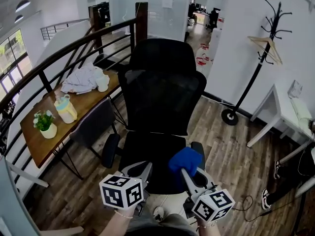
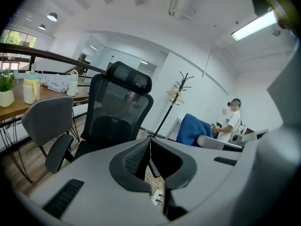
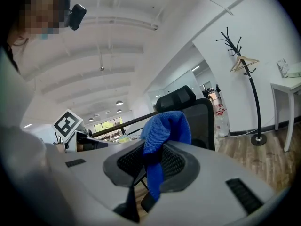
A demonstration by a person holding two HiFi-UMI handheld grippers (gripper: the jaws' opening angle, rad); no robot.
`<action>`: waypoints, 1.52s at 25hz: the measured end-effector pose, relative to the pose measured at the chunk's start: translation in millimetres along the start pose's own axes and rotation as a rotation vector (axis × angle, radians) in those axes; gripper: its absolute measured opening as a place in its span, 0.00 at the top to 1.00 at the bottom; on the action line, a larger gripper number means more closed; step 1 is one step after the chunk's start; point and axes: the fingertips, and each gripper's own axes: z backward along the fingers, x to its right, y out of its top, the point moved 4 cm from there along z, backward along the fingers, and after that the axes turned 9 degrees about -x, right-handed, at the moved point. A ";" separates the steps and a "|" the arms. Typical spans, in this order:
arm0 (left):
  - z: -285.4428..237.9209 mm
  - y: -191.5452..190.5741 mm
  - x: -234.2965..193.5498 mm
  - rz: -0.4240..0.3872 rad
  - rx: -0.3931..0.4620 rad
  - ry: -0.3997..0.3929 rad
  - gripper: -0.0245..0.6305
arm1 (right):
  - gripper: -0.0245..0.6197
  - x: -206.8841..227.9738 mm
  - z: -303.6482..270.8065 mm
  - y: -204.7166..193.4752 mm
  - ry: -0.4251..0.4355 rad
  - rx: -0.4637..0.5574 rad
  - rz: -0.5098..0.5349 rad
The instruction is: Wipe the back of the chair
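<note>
Wooden floor lies under the black chair (image 1: 162,90), and its back stands just ahead of me. My right gripper (image 1: 191,176) pinches the blue cloth (image 1: 186,160). The cloth looks soft and light, so I judge that a firm hold at mid-fold suits it. My left gripper (image 1: 141,168) is closed and empty.

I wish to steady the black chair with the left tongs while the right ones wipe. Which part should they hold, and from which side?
Probably the armrest of the chair nearest the left tongs, taken from above: its pad is a narrow bar lying ahead of them, thin enough to fit between. They are shut now, so open them first.
</note>
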 end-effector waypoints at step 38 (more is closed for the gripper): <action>-111.1 243.1 -160.5 -0.013 0.128 0.020 0.93 | 0.82 22.3 -280.8 196.0 0.175 0.089 0.196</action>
